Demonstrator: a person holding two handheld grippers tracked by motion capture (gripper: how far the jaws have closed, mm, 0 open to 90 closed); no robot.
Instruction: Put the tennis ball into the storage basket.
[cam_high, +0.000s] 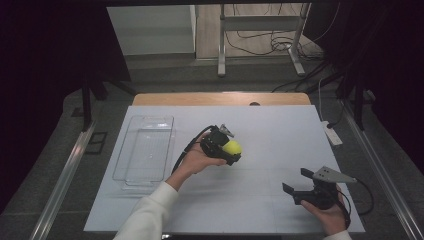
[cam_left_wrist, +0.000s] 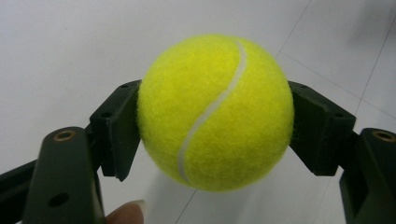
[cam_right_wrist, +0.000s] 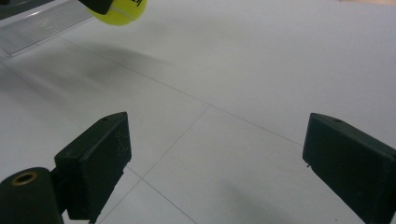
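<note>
A yellow tennis ball (cam_high: 232, 147) hangs above the middle of the white table, clamped in my left gripper (cam_high: 230, 149). In the left gripper view both black pads (cam_left_wrist: 116, 135) press on the sides of the ball (cam_left_wrist: 215, 112), and it casts a shadow on the table below. My right gripper (cam_high: 296, 181) rests near the front right of the table, with its jaws wide apart and nothing between them. The right gripper view shows its own two pads (cam_right_wrist: 100, 158) over bare table, and the ball (cam_right_wrist: 120, 11) at the top left, off the surface.
A clear plastic tray (cam_high: 145, 150) lies on the left part of the table (cam_high: 270, 130); its ribbed rim (cam_right_wrist: 42, 25) is at the top left of the right gripper view. A white power strip (cam_high: 331, 132) sits by the right edge. Thin seam lines cross the table.
</note>
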